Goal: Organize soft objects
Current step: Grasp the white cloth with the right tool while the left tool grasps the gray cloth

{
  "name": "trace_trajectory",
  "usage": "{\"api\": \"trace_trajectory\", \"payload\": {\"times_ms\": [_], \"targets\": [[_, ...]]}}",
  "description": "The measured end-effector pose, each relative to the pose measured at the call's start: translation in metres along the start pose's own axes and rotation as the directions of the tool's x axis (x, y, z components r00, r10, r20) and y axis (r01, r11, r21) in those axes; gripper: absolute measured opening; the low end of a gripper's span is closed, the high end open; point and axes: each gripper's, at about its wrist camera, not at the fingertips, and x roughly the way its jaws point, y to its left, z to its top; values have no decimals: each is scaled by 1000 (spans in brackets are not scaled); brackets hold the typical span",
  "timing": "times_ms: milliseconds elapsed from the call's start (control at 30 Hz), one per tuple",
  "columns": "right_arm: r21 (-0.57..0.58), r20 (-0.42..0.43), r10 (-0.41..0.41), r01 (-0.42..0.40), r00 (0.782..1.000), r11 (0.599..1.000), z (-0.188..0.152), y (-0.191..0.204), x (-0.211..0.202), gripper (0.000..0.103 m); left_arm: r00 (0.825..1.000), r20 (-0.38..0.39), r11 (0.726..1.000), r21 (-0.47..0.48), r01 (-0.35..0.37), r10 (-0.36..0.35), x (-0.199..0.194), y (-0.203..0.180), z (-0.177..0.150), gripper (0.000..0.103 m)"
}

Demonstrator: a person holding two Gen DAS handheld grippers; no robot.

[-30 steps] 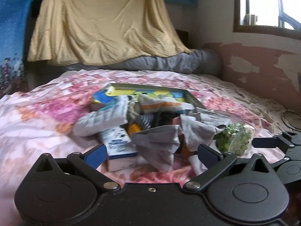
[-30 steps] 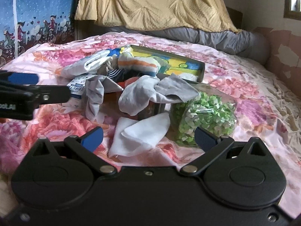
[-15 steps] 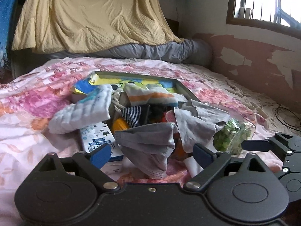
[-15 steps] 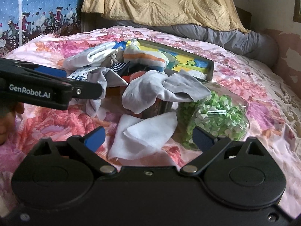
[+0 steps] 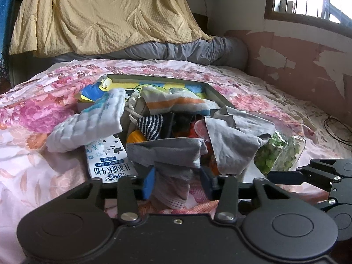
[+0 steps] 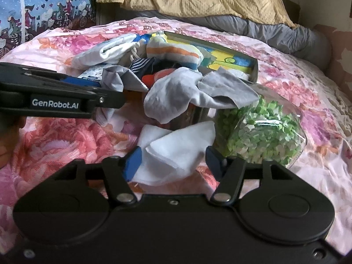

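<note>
So the whole heap sits on a floral bedspread (image 5: 33, 132), and everything else I'll place off the open tin box (image 5: 217, 98) in the middle; it's stuffed with socks and bits of cloth, a striped sock (image 5: 176, 103) on top; just on the near side of the box a grey cloth (image 5: 167, 151) droops over its front edge, and a white folded cloth (image 6: 176, 151) lies flat on the bedspread; to the right of the box there's a clear bag of green bits (image 6: 261, 134).

The left gripper (image 5: 178, 181) is right at the hanging end of the grey cloth, which runs top to bottom straight between its fingers; jaws look narrowed around it, pads seem to be touching the fabric, but I can't tell if it's properly pinched yet. The right gripper (image 6: 173, 160) is nearer the white cloth; it straddles the near corner, jaws partway open, not clamped as far as I can see.
</note>
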Motion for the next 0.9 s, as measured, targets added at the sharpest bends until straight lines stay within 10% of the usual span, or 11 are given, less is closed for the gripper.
{"api": "trace_trajectory", "payload": {"times_ms": [400,900], "targets": [[-25,-18,12,-13,1000,1000,-3,5,3,9,1000,6,1000,27,-2,2,-5,-5,-4,7],[-41,74,59,-56,995,998,-4,19,-31,4,994,103,998,34,-51,48,-48,-8,-9,1]]}}
